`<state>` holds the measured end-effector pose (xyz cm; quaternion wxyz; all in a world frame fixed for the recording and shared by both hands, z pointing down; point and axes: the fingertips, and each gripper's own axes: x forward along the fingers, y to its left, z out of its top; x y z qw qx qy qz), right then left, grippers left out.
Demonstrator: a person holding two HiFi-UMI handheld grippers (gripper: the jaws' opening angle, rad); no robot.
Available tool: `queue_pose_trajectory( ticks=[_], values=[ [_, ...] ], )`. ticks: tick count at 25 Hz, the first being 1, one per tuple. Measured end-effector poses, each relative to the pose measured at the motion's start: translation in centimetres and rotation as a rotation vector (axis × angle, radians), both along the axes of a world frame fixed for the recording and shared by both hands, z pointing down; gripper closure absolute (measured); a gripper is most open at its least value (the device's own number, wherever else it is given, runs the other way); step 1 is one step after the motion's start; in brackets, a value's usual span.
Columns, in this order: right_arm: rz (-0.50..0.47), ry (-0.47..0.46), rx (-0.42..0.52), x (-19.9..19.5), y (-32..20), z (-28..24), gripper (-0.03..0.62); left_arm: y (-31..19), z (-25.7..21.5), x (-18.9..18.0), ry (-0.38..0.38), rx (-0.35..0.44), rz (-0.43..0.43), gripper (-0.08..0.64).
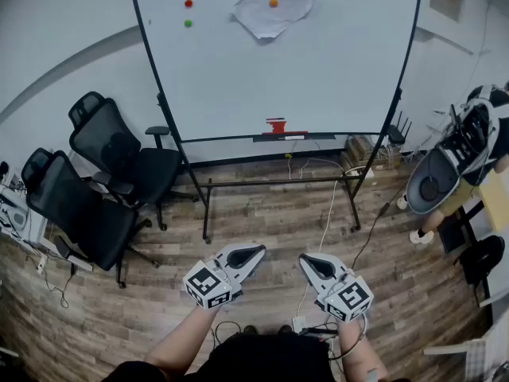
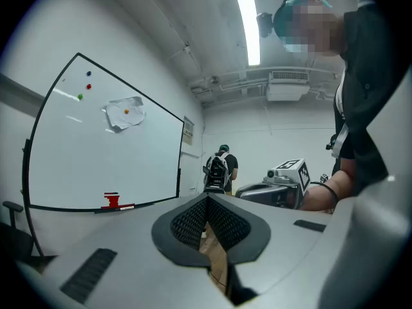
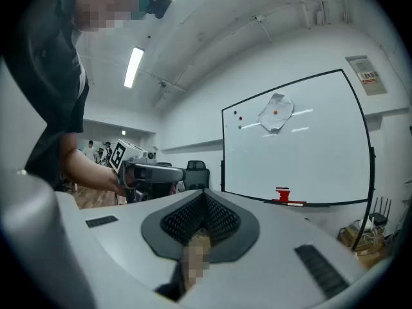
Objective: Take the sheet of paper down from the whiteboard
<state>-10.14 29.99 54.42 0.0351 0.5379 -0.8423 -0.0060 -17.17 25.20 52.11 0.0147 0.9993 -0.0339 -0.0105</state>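
- Head view: the whiteboard (image 1: pixel 318 70) stands on a wooden floor (image 1: pixel 262 221), at twelve o'clock from both grippers.
- The crumpled sheet of paper (image 1: pixel 262 14) hangs near the board's top edge, at twelve o'clock from its middle, pinned under an orange magnet (image 1: pixel 273 3).
- The left gripper (image 1: pixel 256 252) and right gripper (image 1: pixel 307 261) sit side by side at six o'clock, well apart from the board.
- Two black chairs (image 1: pixel 119 157) stand at nine o'clock.
- Left gripper view: the jaws are pressed together with nothing between them. The paper shows on the board at ten o'clock.
- Right gripper view: the jaws are closed tight and empty. The paper shows at one o'clock.
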Motion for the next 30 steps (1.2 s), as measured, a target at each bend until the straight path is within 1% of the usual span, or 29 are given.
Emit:
queue_pose_trajectory(
  ticks=[3, 8, 12, 15, 18, 20, 25, 30],
  values=[
    [0.001, -0.076, -0.013, 0.0, 0.3, -0.3, 0.574, 0.2, -1.8, -0.8, 0.001, 0.006, -0.015, 0.549],
    [-0.016, -0.09, 0.013, 1.5, 0.2, -1.4, 0.574, 0.3, -3.2, 1.0, 0.009, 0.022, -0.017, 0.549],
    [-0.029, -0.125, 0.05, 2.4, 0.4, -1.8, 0.574, 1.8, -3.2, 2.2, 0.02, 0.017, 0.005, 0.549],
    [-0.044, -0.113, 0.084, 3.2, -0.2, -2.5, 0.572, 1.8, -1.9, 3.1, -0.013, 0.013, -0.005, 0.549],
    [-0.062, -0.067, 0.073, 3.8, -1.2, -2.4, 0.572, 1.1, -1.1, 3.4, -0.04, -0.003, -0.034, 0.549],
    [-0.072, -0.053, 0.058, 4.3, -1.8, -2.1, 0.572, 0.8, -0.8, 3.4, -0.051, -0.004, -0.058, 0.549],
    [-0.109, -0.08, 0.033, 5.8, -4.4, -2.0, 0.572, -1.7, -0.5, 3.6, -0.054, -0.03, -0.115, 0.549],
    [-0.144, -0.073, 0.018, 7.4, -9.3, -1.8, 0.572, -6.9, -1.0, 5.9, -0.037, -0.058, -0.127, 0.549]
  ],
)
